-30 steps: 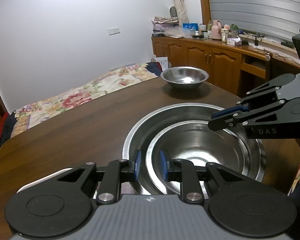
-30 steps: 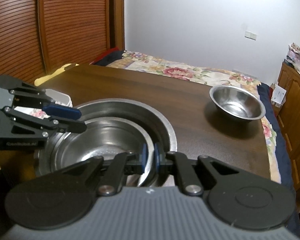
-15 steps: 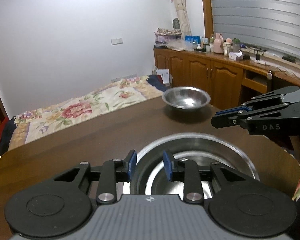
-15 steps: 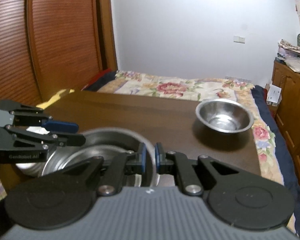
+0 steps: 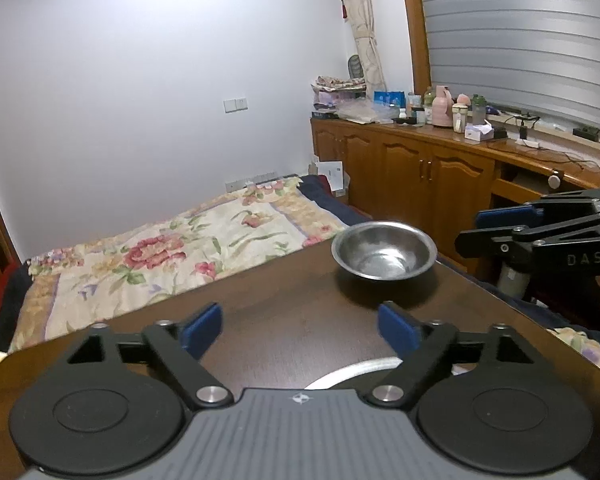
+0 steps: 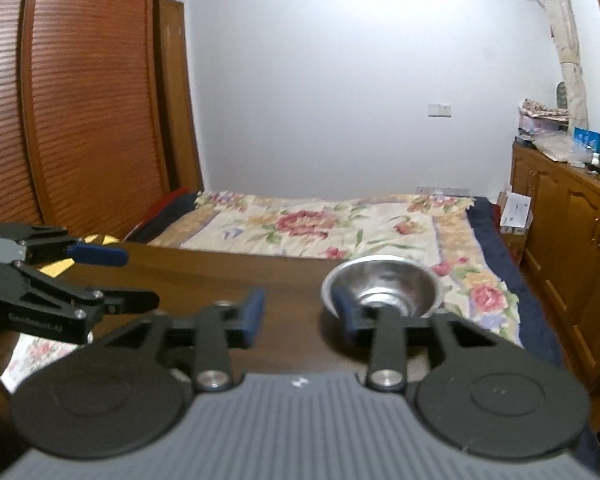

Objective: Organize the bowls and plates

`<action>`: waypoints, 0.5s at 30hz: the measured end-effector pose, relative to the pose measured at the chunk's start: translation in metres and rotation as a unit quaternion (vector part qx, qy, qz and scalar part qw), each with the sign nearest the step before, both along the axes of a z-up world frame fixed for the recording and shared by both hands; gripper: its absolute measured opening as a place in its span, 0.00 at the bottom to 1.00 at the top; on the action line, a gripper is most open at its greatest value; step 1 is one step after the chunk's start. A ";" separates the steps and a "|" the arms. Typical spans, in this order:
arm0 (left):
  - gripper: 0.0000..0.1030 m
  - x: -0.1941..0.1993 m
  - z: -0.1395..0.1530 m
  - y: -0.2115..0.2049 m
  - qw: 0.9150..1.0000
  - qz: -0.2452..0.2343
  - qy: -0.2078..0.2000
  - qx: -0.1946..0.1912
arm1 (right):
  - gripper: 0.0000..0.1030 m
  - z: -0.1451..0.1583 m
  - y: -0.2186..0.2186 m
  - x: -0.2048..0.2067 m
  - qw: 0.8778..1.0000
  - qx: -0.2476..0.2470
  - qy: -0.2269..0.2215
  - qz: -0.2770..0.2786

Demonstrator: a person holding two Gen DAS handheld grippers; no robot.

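Both grippers' jaws opening, left gripper [image 5: 300, 326] wide, right gripper [image 6: 298, 312] narrower, nothing between.

Readable markings on the two grippers

The letters "DAS" are printed in pale type on the black side plate of the right gripper [image 5: 466, 232], seen at the right edge of the left wrist view, to the right of the small steel bowl [image 5: 384, 249]. A pale word beginning "GenRobot" is printed on the black side plate of the left gripper [image 6: 134, 280], left of that bowl in the right wrist view; its ending is too blurred to be read. Labels on the sideboard's bottles are too small to be read.
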State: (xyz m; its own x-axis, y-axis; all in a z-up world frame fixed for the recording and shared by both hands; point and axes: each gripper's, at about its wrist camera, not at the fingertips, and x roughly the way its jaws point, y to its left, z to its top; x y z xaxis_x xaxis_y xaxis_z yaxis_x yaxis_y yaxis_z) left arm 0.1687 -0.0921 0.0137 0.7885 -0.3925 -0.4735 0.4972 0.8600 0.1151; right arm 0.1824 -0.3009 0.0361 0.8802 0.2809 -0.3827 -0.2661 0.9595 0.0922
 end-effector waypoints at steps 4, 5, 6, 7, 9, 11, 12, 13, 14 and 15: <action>0.96 0.009 0.002 -0.008 1.000 0.001 -0.004 0.000 | 0.66 -0.003 -0.009 0.008 1.000 -0.001 -0.011 -0.016; 0.97 0.011 0.002 -0.010 1.000 0.002 -0.006 0.000 | 0.77 -0.003 -0.010 0.010 1.000 -0.001 -0.016 -0.019; 0.97 0.013 0.003 -0.012 1.000 0.003 -0.006 -0.001 | 0.88 -0.004 -0.012 0.012 1.000 -0.001 -0.021 -0.022; 0.97 0.015 0.003 -0.014 1.000 0.000 -0.005 -0.003 | 0.92 -0.004 -0.014 0.014 0.999 -0.002 -0.025 -0.024; 0.97 0.019 0.003 -0.018 1.000 -0.005 -0.004 -0.006 | 1.00 -0.005 -0.017 0.017 0.999 -0.005 -0.032 -0.028; 0.98 0.022 0.003 -0.022 1.000 -0.009 -0.006 -0.004 | 1.00 -0.006 -0.019 0.021 0.999 -0.008 -0.036 -0.033; 0.98 0.024 0.003 -0.024 1.000 -0.011 -0.005 -0.004 | 1.00 -0.006 -0.020 0.023 0.999 -0.009 -0.036 -0.035; 0.98 0.027 0.003 -0.026 1.000 -0.012 -0.003 -0.004 | 1.00 -0.007 -0.022 0.025 0.999 -0.009 -0.036 -0.038; 0.98 0.029 0.004 -0.028 1.000 -0.014 -0.001 -0.004 | 1.00 -0.008 -0.023 0.028 0.998 -0.009 -0.036 -0.041; 0.98 0.032 0.004 -0.031 1.000 -0.015 0.000 -0.004 | 1.00 -0.009 -0.026 0.029 0.998 -0.008 -0.035 -0.042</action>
